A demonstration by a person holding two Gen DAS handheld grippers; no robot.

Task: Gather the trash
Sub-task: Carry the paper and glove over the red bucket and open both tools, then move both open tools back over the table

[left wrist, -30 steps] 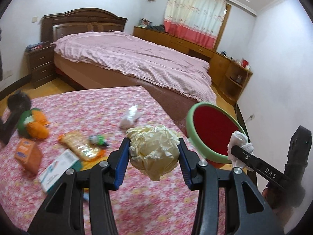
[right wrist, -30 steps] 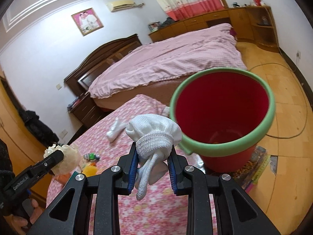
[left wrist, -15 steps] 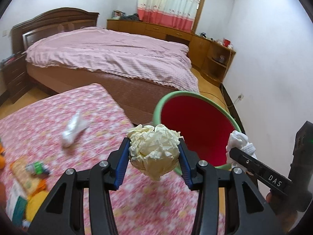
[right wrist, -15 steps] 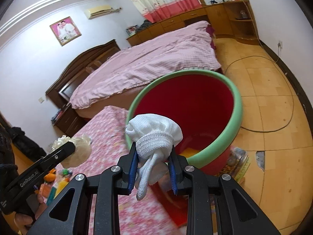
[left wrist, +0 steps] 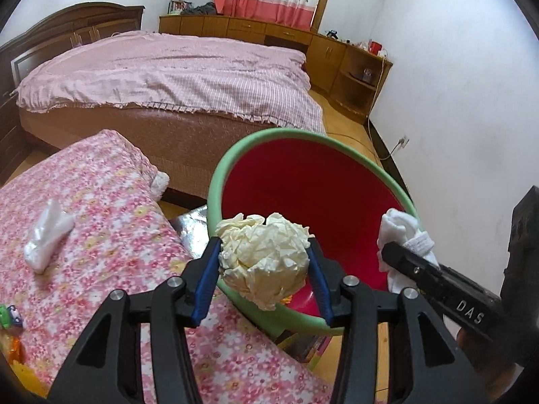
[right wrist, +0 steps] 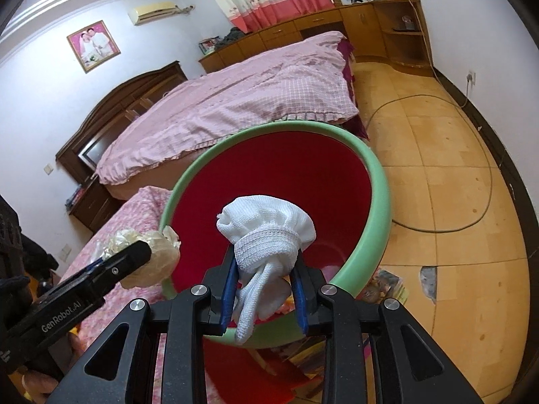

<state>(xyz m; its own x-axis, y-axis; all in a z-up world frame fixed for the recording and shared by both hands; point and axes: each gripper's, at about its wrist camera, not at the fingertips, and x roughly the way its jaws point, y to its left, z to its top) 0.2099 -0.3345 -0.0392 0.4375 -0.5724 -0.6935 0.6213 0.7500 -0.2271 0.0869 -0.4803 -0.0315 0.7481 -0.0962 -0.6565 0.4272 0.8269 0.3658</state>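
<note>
A red bucket (left wrist: 303, 134) with a green rim stands on the floor beside the floral table. My left gripper (left wrist: 263, 243) holds a crumpled cream paper ball (left wrist: 262, 262) over the bucket's near rim. Its jaws are opening, though the blue pads still touch the ball. My right gripper (right wrist: 265, 256) is shut on a white knitted sock (right wrist: 266, 215), which hangs over the bucket's (right wrist: 380, 202) red inside. In the left wrist view the sock (left wrist: 401, 225) shows at the bucket's right rim. In the right wrist view the paper ball (right wrist: 158, 259) sits at the left rim.
A table under a pink floral cloth (left wrist: 101, 202) carries a white crumpled wad (left wrist: 47, 232) and small items at the left edge (left wrist: 8, 316). Behind stands a large bed (left wrist: 168, 77) with a pink cover. A cable (right wrist: 471, 202) loops over the wooden floor. Printed sheets (left wrist: 303, 346) lie under the bucket.
Both grippers have moved with their loads from over the table toward the bucket and now hang at its mouth. The table items have slid out of the left view.
</note>
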